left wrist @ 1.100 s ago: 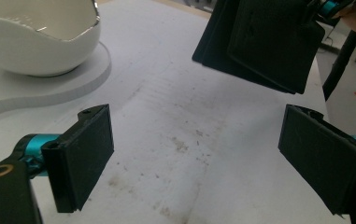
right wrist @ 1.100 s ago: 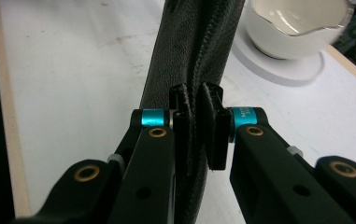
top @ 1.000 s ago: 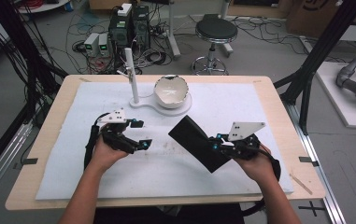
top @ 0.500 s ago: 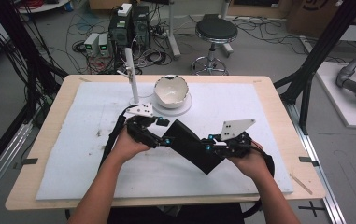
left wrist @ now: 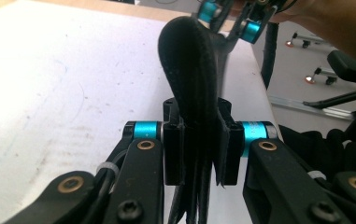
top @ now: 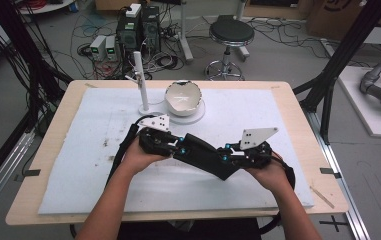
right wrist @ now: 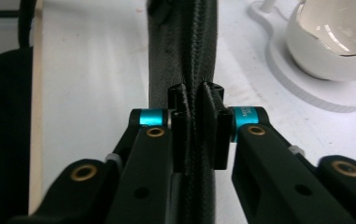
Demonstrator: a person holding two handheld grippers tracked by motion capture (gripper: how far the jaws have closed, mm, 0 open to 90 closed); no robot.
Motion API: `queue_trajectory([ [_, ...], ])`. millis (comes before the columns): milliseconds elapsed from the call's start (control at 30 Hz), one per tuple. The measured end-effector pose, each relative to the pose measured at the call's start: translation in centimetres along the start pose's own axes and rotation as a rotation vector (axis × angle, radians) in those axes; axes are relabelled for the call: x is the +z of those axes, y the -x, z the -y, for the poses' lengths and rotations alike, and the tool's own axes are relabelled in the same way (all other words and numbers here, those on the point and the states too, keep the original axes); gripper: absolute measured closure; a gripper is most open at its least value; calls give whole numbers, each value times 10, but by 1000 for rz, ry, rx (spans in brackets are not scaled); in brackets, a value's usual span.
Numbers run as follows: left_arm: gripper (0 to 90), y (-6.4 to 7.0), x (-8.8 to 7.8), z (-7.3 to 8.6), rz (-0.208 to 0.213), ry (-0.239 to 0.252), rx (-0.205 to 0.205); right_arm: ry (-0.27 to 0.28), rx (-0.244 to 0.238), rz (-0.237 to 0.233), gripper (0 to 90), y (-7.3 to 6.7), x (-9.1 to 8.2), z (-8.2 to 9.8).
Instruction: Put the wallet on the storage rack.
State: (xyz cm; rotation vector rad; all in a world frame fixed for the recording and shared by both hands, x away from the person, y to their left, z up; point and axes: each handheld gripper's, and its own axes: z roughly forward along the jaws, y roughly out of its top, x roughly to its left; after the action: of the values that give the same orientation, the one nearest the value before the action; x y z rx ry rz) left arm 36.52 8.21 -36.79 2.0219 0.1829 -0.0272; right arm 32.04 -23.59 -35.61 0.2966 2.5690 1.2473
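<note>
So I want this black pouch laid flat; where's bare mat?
Bare: the white mat right of the bowl, and its left side beyond the left gripper. Crowded: around the bowl and white post.

Left gripper [top: 182,147] and right gripper [top: 224,157], jaws clamped, tips facing inward.

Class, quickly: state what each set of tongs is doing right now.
Left tongs: closed on one end of the flat black leather pouch.
Right tongs: closed on the pouch's other end.
</note>
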Motion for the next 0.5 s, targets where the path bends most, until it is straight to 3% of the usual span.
queue_trajectory([
  [100,769,5,-4,-3,-40,10,2,32,37,80,595,0,-2,4],
  [200,770,4,-15,-7,-51,29,-9,42,125,139,459,4,-10,15],
  [333,770,5,-34,-19,-101,23,-8,84,222,202,373,7,-25,34],
  [500,769,-1,-62,-40,-205,13,-33,128,313,262,323,6,-36,60],
])
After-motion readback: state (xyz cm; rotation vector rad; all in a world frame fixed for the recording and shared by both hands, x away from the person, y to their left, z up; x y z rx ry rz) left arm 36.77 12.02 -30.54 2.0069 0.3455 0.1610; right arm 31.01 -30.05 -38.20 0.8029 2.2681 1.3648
